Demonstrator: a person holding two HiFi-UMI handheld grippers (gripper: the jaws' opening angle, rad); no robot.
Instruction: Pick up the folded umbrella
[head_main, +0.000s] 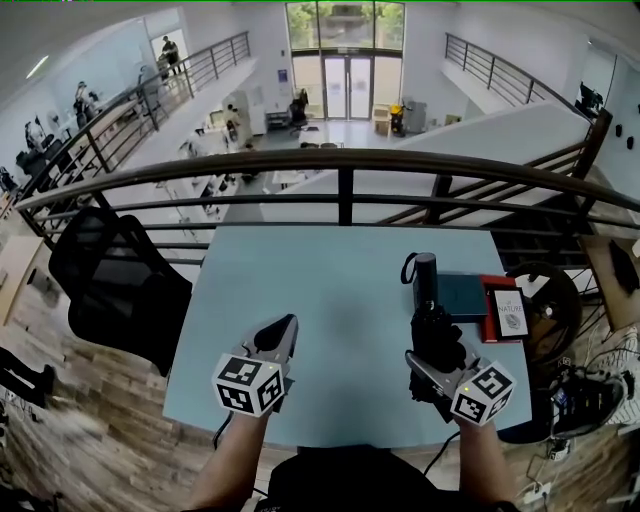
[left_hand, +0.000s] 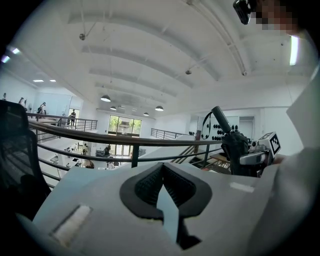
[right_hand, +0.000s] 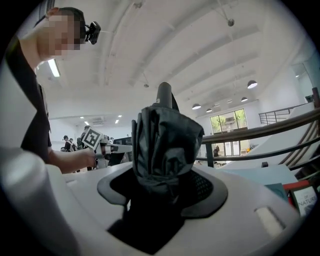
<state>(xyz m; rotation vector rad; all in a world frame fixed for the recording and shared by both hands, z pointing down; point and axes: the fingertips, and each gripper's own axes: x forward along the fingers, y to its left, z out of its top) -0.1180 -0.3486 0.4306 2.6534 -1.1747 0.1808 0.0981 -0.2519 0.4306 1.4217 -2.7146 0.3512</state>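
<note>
Just left of the teal book (head_main: 462, 296) on the pale blue table (head_main: 320, 300), the folded umbrella (head_main: 431, 312) is clamped in the right gripper (head_main: 437, 352), whose jaws press on the bunched black canopy low on its length. Its long axis runs away from the person, alongside the book, and tilts upward. The right gripper view shows the handle (right_hand: 164, 94) rising above the jaws, and the strap loop (head_main: 407, 268) hangs beside it. From the left gripper view the umbrella appears clear of the tabletop, though its bottom tip is hidden. The left gripper (head_main: 284, 332) hovers well left of the book, jaws closed together on nothing and pointing the same way. Only the right hand is engaged. Any further lift would follow that upward tilt, and the handle end looks liable to swing.
</note>
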